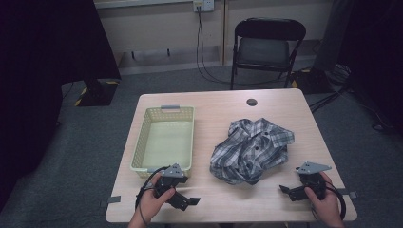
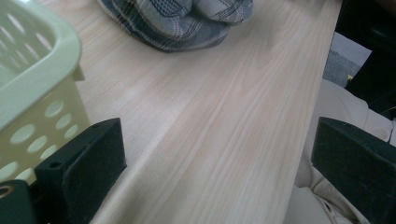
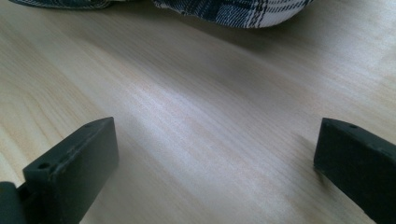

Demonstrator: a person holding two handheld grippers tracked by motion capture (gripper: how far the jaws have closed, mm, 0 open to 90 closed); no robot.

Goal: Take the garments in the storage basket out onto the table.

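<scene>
The shirt (image 1: 251, 150) lies crumpled in a heap on the desk (image 1: 285, 107), on its right half, between the 2 grippers and a little beyond them. From the left gripper (image 1: 190, 202) it is forward and to the right; from the right gripper (image 1: 284, 190) it is forward and to the left. In the high view the right gripper seems a bit nearer to the heap, with its jaws pointing left toward the near edge of the cloth. The heap has no clear long axis; it is slightly wider from left to right, and its near edge bulges toward the person.

In the left gripper view the jaws stand wide apart with nothing between them, and the shirt (image 2: 177, 21) shows at the top, well apart from them. The basket (image 2: 32, 93) is just beside the left jaw. In the right gripper view the jaws are also wide open and empty over bare wood, and the shirt (image 3: 233, 9) shows at the top edge.

The basket (image 1: 167, 137) stands on the left half of the desk, beside the shirt but not touching it, with its long axis running away from the person. It looks empty.

Count: 1 shirt, 1 basket, 2 grippers, 1 desk, and 1 chair (image 1: 266, 45) behind the desk.

I judge that the coming move is a reach forward and inward to the near edge of the shirt.
</scene>
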